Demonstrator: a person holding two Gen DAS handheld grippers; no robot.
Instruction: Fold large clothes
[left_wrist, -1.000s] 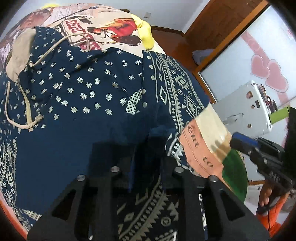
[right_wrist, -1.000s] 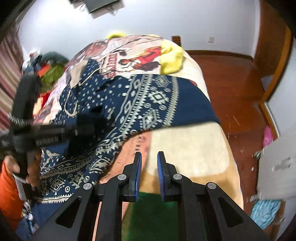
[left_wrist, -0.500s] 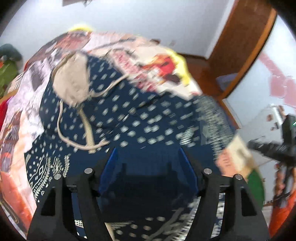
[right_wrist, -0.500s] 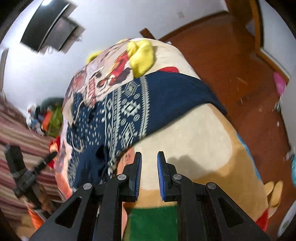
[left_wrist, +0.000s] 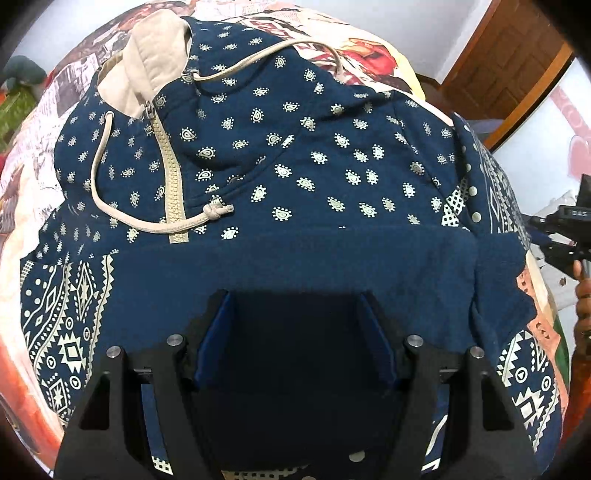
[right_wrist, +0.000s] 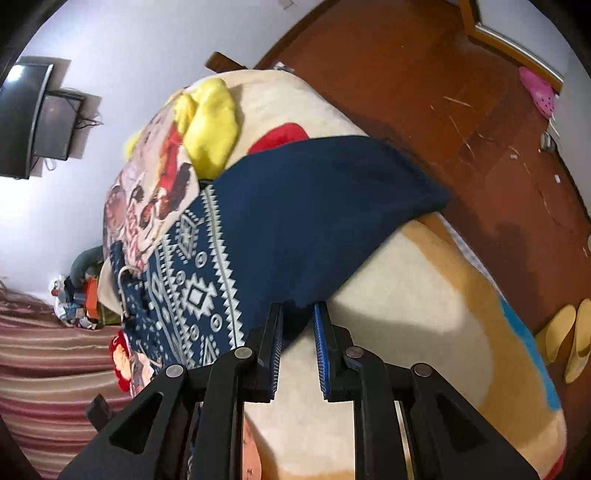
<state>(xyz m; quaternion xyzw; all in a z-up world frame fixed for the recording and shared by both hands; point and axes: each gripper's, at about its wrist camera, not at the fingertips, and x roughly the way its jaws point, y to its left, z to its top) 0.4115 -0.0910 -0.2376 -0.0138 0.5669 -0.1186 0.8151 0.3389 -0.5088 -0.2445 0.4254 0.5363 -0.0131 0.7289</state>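
A navy hoodie (left_wrist: 295, 166) with pale paisley dots, a beige hood lining and a drawstring lies spread on the bed. A plain navy part is folded across its lower half. My left gripper (left_wrist: 293, 295) hovers just above that fold, jaws wide open and holding nothing. In the right wrist view the hoodie's sleeve (right_wrist: 314, 221) lies out toward the bed's edge, plain navy with a white geometric band. My right gripper (right_wrist: 298, 314) is shut to a narrow gap, its tips at the sleeve's near edge. I cannot tell whether any cloth sits between the pads.
The bed carries a printed cream blanket (right_wrist: 406, 314) with a yellow cloth (right_wrist: 210, 125) near its head. A wooden floor (right_wrist: 461, 110), a pink slipper (right_wrist: 537, 90) and yellow slippers (right_wrist: 569, 339) lie beyond the bed's side. A hand (left_wrist: 583, 291) holds the other gripper at the left wrist view's right edge.
My left gripper let go of the navy cloth, opened wide and moved over the fold. My right gripper rolled and came down to the sleeve's edge, still shut.
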